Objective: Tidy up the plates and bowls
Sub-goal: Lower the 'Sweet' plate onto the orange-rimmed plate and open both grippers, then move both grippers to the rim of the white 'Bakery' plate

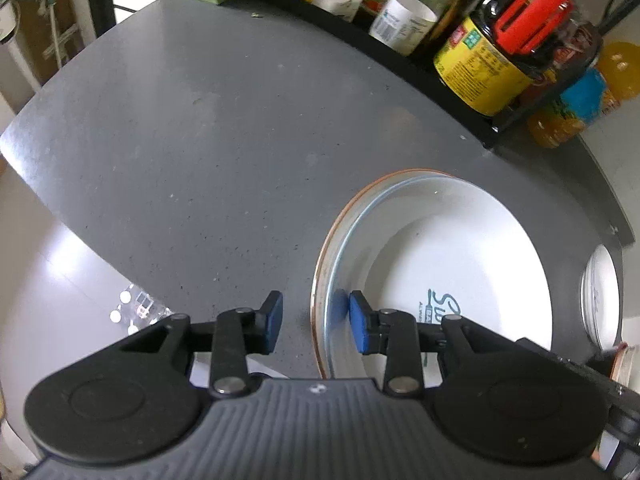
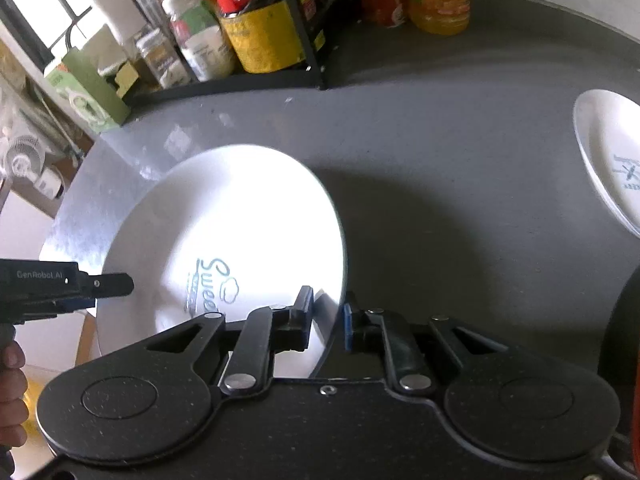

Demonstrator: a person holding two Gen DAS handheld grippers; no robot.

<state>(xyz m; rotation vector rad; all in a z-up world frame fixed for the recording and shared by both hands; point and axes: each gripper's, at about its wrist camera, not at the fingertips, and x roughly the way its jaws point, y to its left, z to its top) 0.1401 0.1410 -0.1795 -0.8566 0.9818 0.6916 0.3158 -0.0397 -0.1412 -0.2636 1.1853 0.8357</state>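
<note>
Left gripper has its blue pads apart, straddling the near-left rim of the stacked plates — one pad outside on the counter side, the other inside over the white plate w/ printed lettering. Can't tell if either pad actually touches the rim. An orange-edged plate sits under the white one, only its edge showing.

Right gripper also has fingers spread, rim of the same white plate running between them; gap visible both sides, so not clamped.

Stack sits on a grey countertop, near the front edge. Second white plate lies off to the right, well apart. Black rack w/ jars and bottles at the back; yellow-labelled jar in it. A hand shows at far left edge of right view.
</note>
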